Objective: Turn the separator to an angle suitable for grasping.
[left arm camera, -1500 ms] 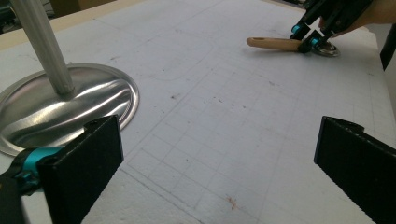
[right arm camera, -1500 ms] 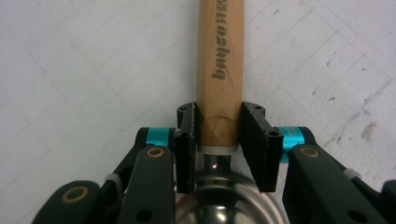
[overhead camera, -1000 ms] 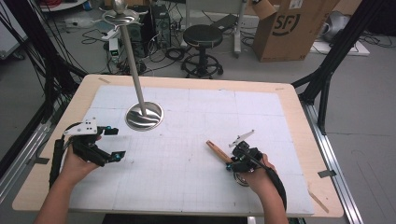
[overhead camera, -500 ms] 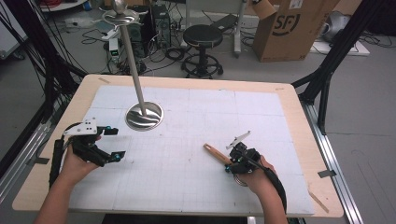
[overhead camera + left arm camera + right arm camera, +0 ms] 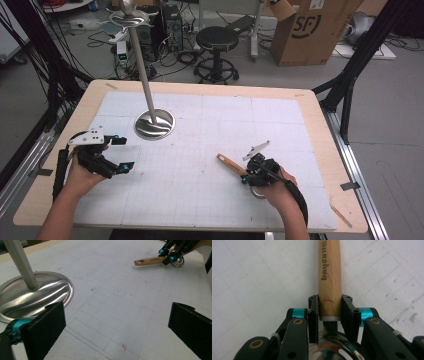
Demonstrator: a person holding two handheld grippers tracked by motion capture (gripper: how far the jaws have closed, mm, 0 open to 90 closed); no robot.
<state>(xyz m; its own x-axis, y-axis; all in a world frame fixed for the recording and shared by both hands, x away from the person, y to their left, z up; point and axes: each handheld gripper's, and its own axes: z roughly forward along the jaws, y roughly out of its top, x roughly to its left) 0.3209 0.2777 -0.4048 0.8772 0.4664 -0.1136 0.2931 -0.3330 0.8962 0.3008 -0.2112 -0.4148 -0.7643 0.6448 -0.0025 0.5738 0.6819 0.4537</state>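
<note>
Right hand-held gripper [image 5: 329,312] closing on wooden-handled skimmer [image 5: 329,277].
Left hand-held gripper [image 5: 117,332] apart, empty, near stand base [image 5: 32,300].

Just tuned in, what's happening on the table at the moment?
A person works with two handheld grippers. The right gripper has just been closing its jaws around the wooden handle of a metal utensil lying on the white gridded mat; the pads sit against the handle's sides. The left gripper waits open beside the metal stand's round base, holding nothing.
</note>
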